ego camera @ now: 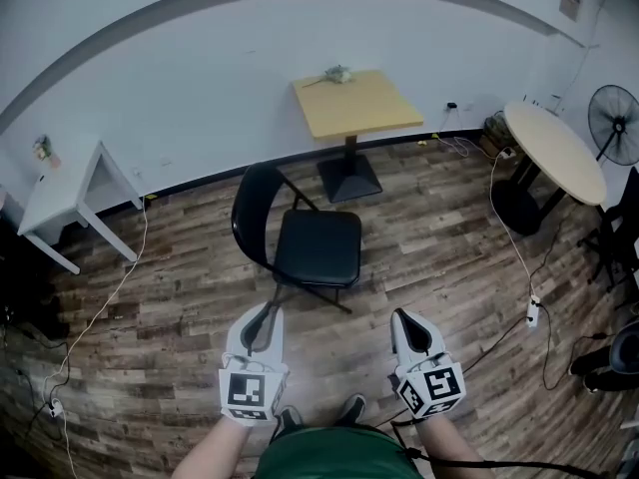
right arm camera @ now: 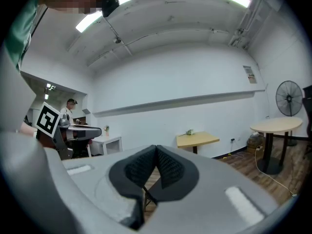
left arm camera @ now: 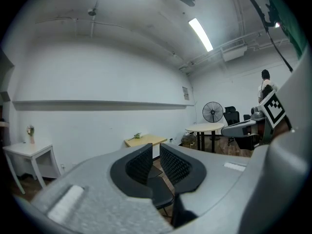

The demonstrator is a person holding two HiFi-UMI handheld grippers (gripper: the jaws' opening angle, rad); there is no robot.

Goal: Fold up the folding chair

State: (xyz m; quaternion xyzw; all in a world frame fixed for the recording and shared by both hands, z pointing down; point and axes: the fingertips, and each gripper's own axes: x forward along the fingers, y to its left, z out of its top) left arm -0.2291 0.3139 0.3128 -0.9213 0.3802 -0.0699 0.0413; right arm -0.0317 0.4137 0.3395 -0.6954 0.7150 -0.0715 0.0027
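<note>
Green shirt (ego camera: 324, 459) of the person fills the low edge of the head view, and two dark shoes (ego camera: 290, 422) show just ahead of it on the wooden floor (ego camera: 180, 297); two forearms (ego camera: 212, 455) reach forward, each one carrying a tool with a marker cube on its back. Left tongs (ego camera: 264, 314) are pressed almost together; in the left gripper view there is only a thin slit between the ribbed black pads (left arm camera: 141, 162), and nothing is pinched there. Right tongs (ego camera: 403, 317) are pressed together as well, the pads meeting at their tips, and they hold nothing. Both tools are held side by side and about level, pointing towards the folding chair (ego camera: 319, 249).

The folding chair stands unfolded on the floor, just ahead of the tongs but apart from both; its black seat lies flat, its curved black backrest (ego camera: 252, 218) rises at the left of the seat in the head view, and thin metal legs show beneath. Behind it a square wooden table (ego camera: 357, 103) on a black pedestal stands at the white wall, with some small thing on its far edge that I cannot make out; a round table (ego camera: 555, 150) and a standing fan (ego camera: 615, 123) are at the right; a small white table (ego camera: 72, 196) is at the left. White cables (ego camera: 110, 307) run over the floor, and a power strip (ego camera: 532, 314) lies at the right.
</note>
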